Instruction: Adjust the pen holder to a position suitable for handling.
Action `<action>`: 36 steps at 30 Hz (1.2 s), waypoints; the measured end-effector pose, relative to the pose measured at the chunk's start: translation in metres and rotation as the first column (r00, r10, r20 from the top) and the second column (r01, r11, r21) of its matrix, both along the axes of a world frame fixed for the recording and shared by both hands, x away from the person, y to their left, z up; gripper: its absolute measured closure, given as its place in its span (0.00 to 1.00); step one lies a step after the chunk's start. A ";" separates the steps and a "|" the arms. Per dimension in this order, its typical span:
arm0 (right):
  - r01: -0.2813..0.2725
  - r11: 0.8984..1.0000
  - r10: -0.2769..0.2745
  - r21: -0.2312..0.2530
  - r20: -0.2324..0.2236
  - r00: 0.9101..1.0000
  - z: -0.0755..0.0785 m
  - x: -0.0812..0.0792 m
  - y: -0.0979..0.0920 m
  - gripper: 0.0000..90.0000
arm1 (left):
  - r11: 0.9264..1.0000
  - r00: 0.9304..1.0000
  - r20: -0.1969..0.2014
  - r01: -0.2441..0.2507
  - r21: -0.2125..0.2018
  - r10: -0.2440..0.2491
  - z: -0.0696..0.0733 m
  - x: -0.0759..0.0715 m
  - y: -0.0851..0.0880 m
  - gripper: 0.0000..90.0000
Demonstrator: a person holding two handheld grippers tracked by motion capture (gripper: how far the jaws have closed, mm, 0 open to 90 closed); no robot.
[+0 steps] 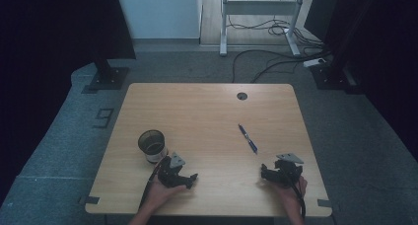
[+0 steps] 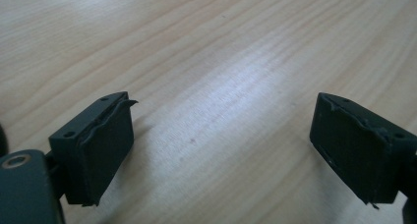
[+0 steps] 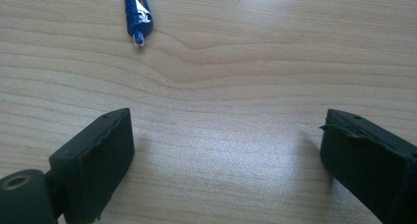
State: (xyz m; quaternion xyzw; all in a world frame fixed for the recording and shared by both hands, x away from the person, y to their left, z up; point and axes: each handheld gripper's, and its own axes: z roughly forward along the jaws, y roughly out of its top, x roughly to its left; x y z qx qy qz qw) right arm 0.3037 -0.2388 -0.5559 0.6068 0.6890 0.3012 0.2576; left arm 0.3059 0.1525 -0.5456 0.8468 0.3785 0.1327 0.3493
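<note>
Pen (image 1: pixel 248 138), blue, lies on the bare wooden table (image 1: pixel 207 111) right of centre, just ahead of the right gripper (image 1: pixel 266 174), whose jaws stand wide apart with nothing between them. Left gripper (image 1: pixel 190 179) rests near the front edge, jaws likewise spread and empty. Just beyond it stands a dark cup (image 1: pixel 152 145). No readable writing shows on pen or cup. Farther off, a round grommet hole (image 1: pixel 241 95) sits near the far edge.

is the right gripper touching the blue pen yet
Apart. In the right gripper view, bare wood lies between the open jaws of the right gripper and the blue pen ahead; the high view shows the same gap.
</note>
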 end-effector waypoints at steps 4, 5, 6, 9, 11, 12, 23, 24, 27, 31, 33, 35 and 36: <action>0.000 1.000 0.000 0.001 0.000 1.000 0.000 0.000 0.000 0.07 | 1.000 1.000 0.028 0.011 -0.030 -0.010 0.012 -0.006 0.003 0.10; 0.000 1.000 0.000 0.001 0.000 1.000 0.000 0.000 0.000 0.07 | 0.999 0.999 0.037 0.011 -0.037 -0.009 0.015 -0.008 0.005 0.11; 0.000 1.000 0.000 0.001 0.001 1.000 0.000 0.000 0.000 0.07 | 0.999 0.999 0.046 0.011 -0.044 -0.009 0.019 -0.009 0.006 0.11; 0.000 1.000 0.000 0.001 0.001 1.000 0.000 0.000 0.000 0.07 | 0.998 0.998 0.066 0.010 -0.062 -0.006 0.027 -0.014 0.013 0.11; -0.001 1.000 0.001 0.000 0.002 1.000 0.000 0.000 0.000 0.07 | 0.997 0.998 0.069 0.009 -0.073 -0.004 0.032 -0.016 0.017 0.11; -0.001 1.000 0.001 0.000 0.001 1.000 0.000 0.000 0.000 0.07 | 0.997 0.998 0.069 0.011 -0.081 -0.006 0.034 -0.017 0.019 0.11; -0.006 1.000 0.006 0.000 0.004 1.000 0.000 -0.001 0.000 0.09 | 0.990 0.995 0.104 0.008 -0.140 0.007 0.060 -0.026 0.041 0.11; -0.006 1.000 0.006 0.000 0.004 1.000 0.000 -0.001 0.000 0.09 | 0.990 0.994 0.113 0.006 -0.144 0.011 0.063 -0.027 0.043 0.11; -0.005 1.000 0.005 -0.001 0.004 1.000 0.000 -0.001 0.000 0.09 | 0.987 0.991 0.133 0.000 -0.163 0.022 0.071 -0.030 0.050 0.11; -0.005 1.000 0.005 -0.001 0.005 1.000 0.000 -0.001 0.000 0.09 | 0.985 0.987 0.152 -0.021 -0.173 0.048 0.079 -0.031 0.060 0.11; -0.005 1.000 0.005 -0.001 0.005 1.000 0.000 -0.001 0.000 0.09 | 0.984 0.986 0.157 -0.033 -0.176 0.061 0.081 -0.031 0.065 0.11; -0.005 1.000 0.005 -0.001 0.005 1.000 0.000 -0.001 0.000 0.09 | 0.983 0.984 0.161 -0.044 -0.179 0.073 0.082 -0.031 0.069 0.11; -0.005 1.000 0.005 -0.001 0.005 1.000 0.000 -0.001 0.000 0.09 | 0.982 0.983 0.162 -0.050 -0.183 0.080 0.083 -0.031 0.071 0.11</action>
